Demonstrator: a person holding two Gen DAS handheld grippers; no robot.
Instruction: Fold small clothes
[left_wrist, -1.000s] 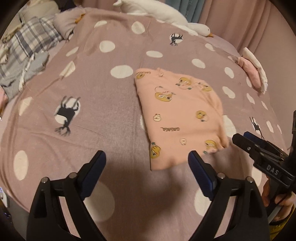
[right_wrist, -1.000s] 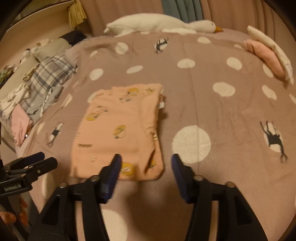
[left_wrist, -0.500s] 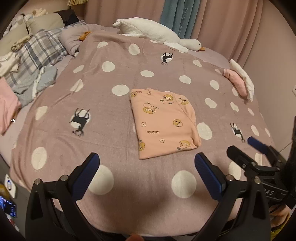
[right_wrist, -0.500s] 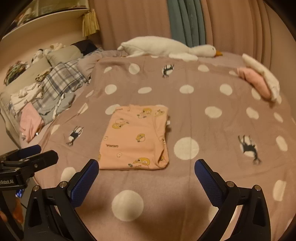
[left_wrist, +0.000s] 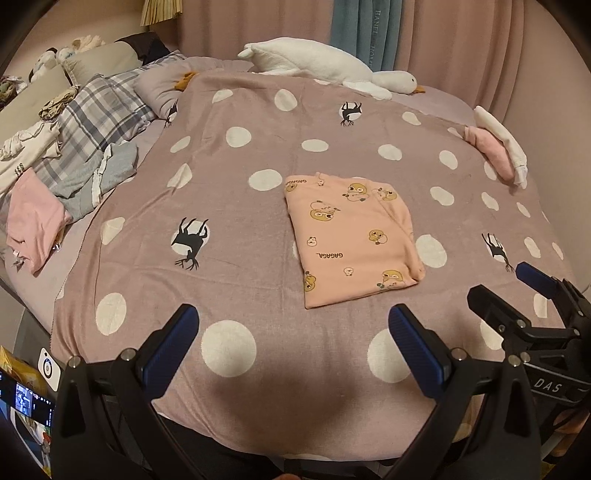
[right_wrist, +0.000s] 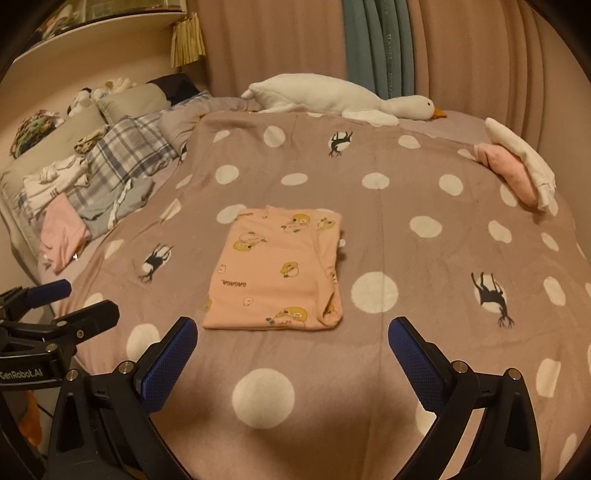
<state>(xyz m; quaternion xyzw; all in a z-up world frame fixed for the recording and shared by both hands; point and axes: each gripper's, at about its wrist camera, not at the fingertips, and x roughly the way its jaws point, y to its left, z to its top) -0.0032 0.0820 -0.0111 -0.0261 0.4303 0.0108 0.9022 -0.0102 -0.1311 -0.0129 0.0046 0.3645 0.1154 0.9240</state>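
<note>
A peach garment with yellow cartoon prints lies folded into a flat rectangle in the middle of the polka-dot blanket; it also shows in the right wrist view. My left gripper is open and empty, held back near the bed's front edge, short of the garment. My right gripper is open and empty, also pulled back just before the garment's near edge. The right gripper shows at the right of the left wrist view, and the left gripper at the left of the right wrist view.
A heap of unfolded clothes lies at the left of the bed, with a pink piece in front. A white goose plush lies along the far edge. Folded pink and white items sit at the right. Curtains hang behind.
Both grippers have pulled back and up from the folded garment toward the bed's front edge. The right jaws have opened wider. The garment has stayed flat on the blanket.
</note>
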